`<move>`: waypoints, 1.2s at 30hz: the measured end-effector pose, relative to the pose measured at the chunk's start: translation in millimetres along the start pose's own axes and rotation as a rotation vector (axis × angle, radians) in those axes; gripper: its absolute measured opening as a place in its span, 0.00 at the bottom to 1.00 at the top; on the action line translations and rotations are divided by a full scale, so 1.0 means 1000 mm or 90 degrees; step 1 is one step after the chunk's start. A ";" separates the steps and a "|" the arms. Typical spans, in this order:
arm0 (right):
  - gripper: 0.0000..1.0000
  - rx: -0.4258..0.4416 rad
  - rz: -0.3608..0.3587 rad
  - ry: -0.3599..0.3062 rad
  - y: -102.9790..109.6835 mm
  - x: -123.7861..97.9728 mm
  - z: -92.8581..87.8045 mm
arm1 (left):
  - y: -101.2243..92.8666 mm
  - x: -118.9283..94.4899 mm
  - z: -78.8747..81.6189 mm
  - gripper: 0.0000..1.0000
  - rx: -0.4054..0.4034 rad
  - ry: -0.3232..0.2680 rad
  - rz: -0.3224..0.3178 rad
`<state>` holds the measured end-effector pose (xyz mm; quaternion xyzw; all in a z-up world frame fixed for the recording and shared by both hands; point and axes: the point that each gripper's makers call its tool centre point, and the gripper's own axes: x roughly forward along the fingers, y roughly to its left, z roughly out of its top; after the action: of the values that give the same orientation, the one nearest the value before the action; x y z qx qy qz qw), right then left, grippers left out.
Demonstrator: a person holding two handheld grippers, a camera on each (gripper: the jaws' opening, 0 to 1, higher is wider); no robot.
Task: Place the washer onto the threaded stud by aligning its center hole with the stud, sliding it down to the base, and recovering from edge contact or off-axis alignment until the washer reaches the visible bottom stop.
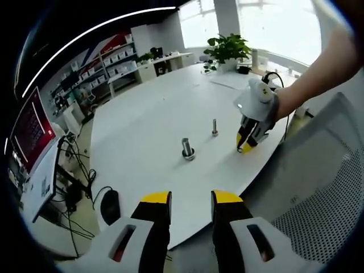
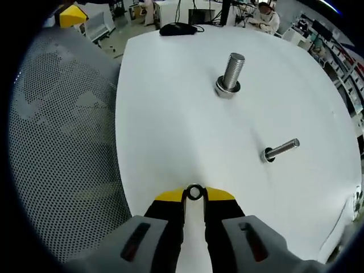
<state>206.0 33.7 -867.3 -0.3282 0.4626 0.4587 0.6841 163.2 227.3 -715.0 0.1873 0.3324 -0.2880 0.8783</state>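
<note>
- Starting at the left of the left gripper view: a monitor [image 1: 31,128] with a red screen stands at 9 o'clock, beyond the table edge, with dark cables on the floor beside it.
- Shelves [image 1: 105,65] with white bins line the far wall at 11 o'clock.
- A round-edged white table [image 1: 148,108], smooth and matte, spans the middle.
- The left gripper [image 1: 191,200] rises at 6 o'clock, its yellow-tipped black jaws parted with nothing between them, hovering short of the table's near edge.
- A thick stud [image 1: 187,149] with a threaded metal shaft stands upright at centre on a wider round base.
- A thin stud [image 1: 214,127], also upright, stands just past it toward 1 o'clock, apart from the thick one.
- The right gripper [image 1: 244,147] points down at the table at 3 o'clock, held by a hand [image 1: 284,102].
- A leafy plant [image 1: 227,48] sits at 12 o'clock by the windows.
- A grey perforated mesh panel [image 1: 335,193] lies at 4 o'clock.
- In the right gripper view, the same mesh [image 2: 57,142] covers 9 o'clock.
- The right gripper [image 2: 194,196] at 6 o'clock is clenched on the washer [image 2: 194,192], a small dark metal ring pinched edgewise between the yellow tips, above the table and well apart from both studs.
- The thick stud [image 2: 230,74] is at 12 o'clock, the thin stud [image 2: 280,150] at 3 o'clock.
</note>
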 end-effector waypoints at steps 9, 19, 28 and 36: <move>0.14 0.009 -0.015 -0.012 -0.015 -0.010 0.007 | -0.003 0.000 0.000 0.26 0.002 0.001 -0.009; 0.14 0.006 -0.032 -0.026 -0.040 -0.020 0.026 | -0.003 0.001 -0.001 0.26 0.001 0.002 -0.010; 0.14 0.012 -0.053 -0.060 -0.062 -0.033 0.051 | -0.003 0.001 -0.001 0.26 -0.001 0.001 -0.011; 0.14 0.014 -0.072 -0.084 -0.076 -0.046 0.058 | -0.003 0.001 0.000 0.26 0.000 0.001 -0.015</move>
<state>288.9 42.4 -802.0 -0.3152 0.4019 0.4348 0.7416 161.4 224.4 -716.3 0.1834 0.3352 -0.2978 0.8748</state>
